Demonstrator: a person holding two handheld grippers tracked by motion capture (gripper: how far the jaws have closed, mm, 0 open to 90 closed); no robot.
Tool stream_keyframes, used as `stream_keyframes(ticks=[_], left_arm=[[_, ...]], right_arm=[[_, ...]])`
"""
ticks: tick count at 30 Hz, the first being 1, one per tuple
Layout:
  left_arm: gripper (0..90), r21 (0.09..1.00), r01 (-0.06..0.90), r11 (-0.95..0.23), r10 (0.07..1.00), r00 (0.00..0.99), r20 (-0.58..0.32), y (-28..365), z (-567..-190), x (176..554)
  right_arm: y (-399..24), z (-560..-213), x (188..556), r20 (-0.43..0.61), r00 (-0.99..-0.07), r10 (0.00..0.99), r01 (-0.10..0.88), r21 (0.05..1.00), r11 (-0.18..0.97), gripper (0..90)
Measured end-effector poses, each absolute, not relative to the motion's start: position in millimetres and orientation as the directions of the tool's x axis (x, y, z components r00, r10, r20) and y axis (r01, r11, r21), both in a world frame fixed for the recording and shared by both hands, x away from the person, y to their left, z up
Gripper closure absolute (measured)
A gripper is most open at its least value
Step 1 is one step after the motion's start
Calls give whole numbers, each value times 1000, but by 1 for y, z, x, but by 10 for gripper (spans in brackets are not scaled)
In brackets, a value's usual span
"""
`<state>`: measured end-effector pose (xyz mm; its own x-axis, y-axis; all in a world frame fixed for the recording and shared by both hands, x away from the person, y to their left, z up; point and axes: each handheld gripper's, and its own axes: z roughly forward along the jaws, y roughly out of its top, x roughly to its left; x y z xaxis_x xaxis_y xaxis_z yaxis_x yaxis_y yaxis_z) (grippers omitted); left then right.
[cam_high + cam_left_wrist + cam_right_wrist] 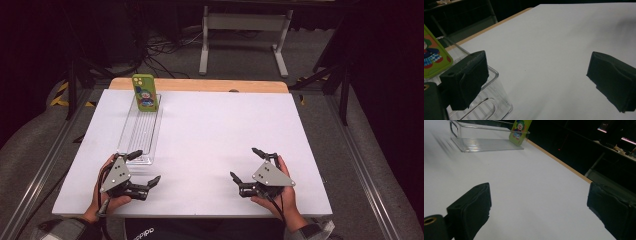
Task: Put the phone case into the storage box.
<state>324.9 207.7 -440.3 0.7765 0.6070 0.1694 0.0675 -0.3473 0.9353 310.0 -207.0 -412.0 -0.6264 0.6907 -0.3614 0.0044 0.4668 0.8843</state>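
We hold the left gripper (pixel 146 168) low at the near-left of the white table (pixel 210 130), jaws wide apart, nothing btwn them, one jaw just beside the clear tray (pixel 139 131)'s near end. Right gripper (pixel 246 163) rests near-right, likewise spread wide, empty. Green phone case (pixel 144 92) leans upright at tray's far end.

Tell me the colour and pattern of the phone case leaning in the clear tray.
The phone case is lime green with a cartoon clown picture; the high view shows it best.
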Motion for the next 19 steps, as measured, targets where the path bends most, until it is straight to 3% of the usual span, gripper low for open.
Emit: stream_keyframes(ticks=[19], left_arm=[[41, 938, 59, -342, 612, 771, 175, 207, -438, 326]], right_arm=[[-209, -411, 311, -353, -621, 700, 4, 892, 453, 58]])
